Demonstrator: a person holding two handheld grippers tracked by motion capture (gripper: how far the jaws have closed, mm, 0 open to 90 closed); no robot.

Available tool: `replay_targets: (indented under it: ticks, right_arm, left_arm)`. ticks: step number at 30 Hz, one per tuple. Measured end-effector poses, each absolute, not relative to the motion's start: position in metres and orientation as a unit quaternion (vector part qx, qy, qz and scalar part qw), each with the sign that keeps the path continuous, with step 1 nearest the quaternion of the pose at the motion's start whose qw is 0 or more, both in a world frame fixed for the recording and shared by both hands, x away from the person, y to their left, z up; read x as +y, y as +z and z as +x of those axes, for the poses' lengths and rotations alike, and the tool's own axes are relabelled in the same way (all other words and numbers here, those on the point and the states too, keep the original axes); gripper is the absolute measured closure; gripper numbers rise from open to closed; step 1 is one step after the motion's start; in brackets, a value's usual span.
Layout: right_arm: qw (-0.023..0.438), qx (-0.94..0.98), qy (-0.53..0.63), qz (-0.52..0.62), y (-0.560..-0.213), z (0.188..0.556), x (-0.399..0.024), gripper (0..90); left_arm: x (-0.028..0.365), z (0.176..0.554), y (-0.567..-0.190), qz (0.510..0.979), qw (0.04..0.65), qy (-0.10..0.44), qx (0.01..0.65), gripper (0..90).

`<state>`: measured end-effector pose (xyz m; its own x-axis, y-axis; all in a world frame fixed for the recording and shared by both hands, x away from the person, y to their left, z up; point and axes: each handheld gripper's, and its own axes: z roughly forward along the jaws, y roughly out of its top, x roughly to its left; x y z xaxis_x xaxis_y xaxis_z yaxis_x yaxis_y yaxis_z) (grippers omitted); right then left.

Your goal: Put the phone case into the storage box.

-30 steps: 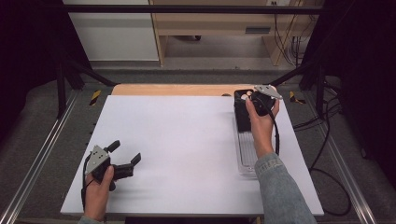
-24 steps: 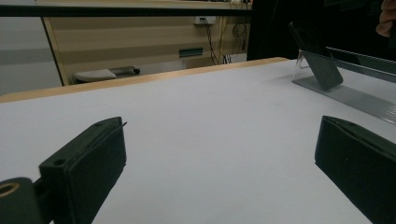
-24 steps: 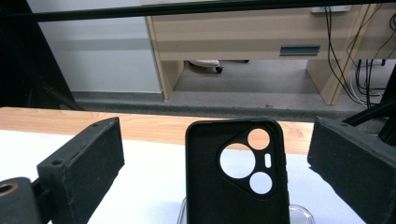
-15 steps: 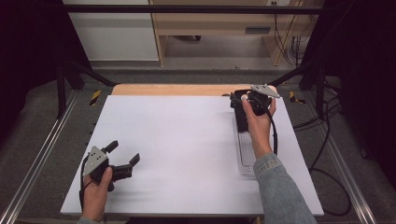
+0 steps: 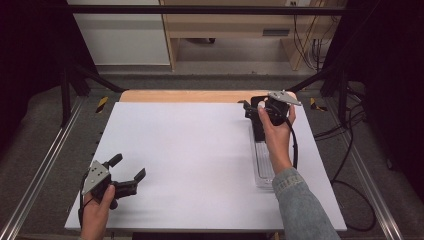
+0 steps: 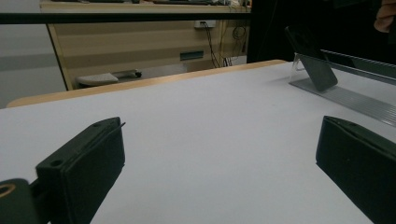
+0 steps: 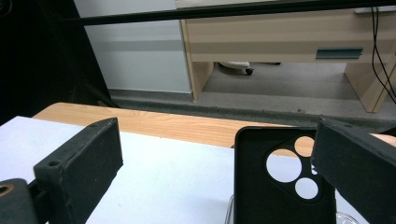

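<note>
A black phone case (image 5: 257, 127) with round camera cut-outs (image 7: 283, 186) stands upright at the far end of a clear ribbed rack (image 5: 263, 167) on the right of the white table. My right gripper (image 5: 254, 108) hovers at the case's top, open. In the right gripper view the case sits between the spread jaws, close to the right one, untouched. My left gripper (image 5: 128, 167) rests open near the table's front left corner with nothing between its fingers. The left gripper view shows the case (image 6: 312, 63) leaning in the rack (image 6: 355, 98) far off.
The white table top (image 5: 190, 150) has a wooden strip (image 5: 185, 96) along its far edge. Metal rails run along both sides, with cables (image 5: 345, 150) on the floor at the right. Beyond the table stands a wooden desk (image 7: 280, 37).
My right gripper has shifted slightly to the left over the top of the case. The left gripper has stayed put.
</note>
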<state>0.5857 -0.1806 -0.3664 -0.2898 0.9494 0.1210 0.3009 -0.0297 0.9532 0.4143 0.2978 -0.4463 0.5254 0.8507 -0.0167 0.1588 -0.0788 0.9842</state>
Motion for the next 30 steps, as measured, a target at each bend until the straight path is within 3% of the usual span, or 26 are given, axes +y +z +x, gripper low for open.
replay_targets:
  ticks: [30]
  right_arm:
    - [0.3, 0.629, 0.541, 0.471, -0.347, 0.552, -0.192, 4.1]
  left_arm:
    - [0.297, 0.419, -0.45, 0.672, 0.568, 0.308, 0.362, 1.9]
